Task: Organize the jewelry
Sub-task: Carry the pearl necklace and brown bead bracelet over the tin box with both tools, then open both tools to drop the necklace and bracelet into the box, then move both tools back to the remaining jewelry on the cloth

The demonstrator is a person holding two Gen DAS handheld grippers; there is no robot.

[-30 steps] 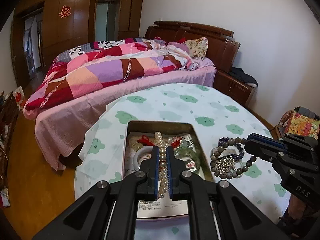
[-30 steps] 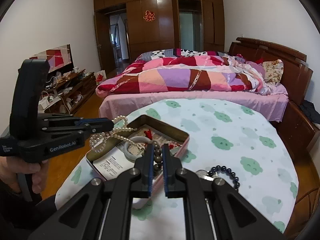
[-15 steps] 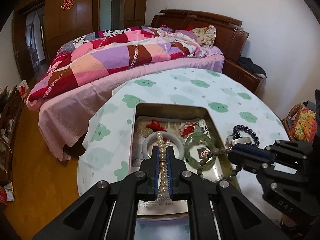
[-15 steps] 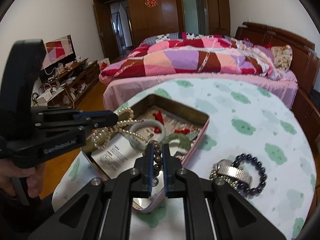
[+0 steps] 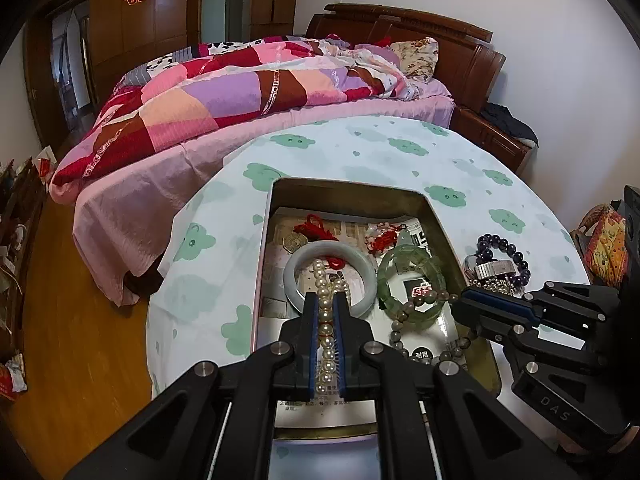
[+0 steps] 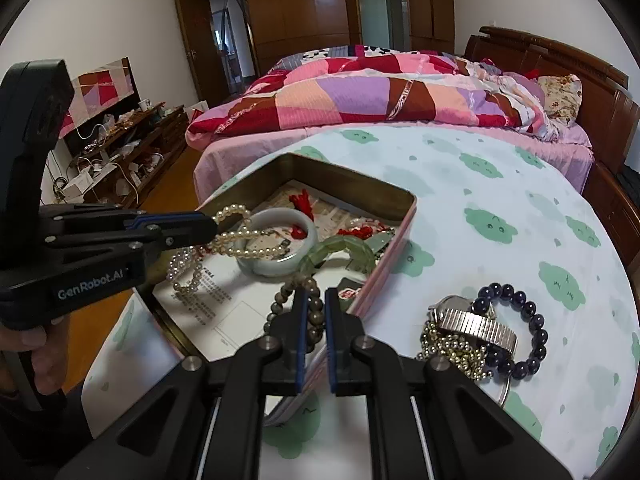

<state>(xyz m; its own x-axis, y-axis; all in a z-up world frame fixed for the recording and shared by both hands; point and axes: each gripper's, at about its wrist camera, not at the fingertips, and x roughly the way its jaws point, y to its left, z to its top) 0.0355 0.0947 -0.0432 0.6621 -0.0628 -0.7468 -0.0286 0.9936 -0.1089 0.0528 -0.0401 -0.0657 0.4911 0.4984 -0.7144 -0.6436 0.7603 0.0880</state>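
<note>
Both grippers hang over the open tin on the table. The left gripper pinches the pearls; the right gripper pinches the brown beads. To place each strand well, lower it until it pools on the tin floor, then part the fingers. The white bangle and green bangle crowd the floor; strands may snag them. A watch and dark beads wait on the table just beside the tin.

tin box near end behind left claw
</note>
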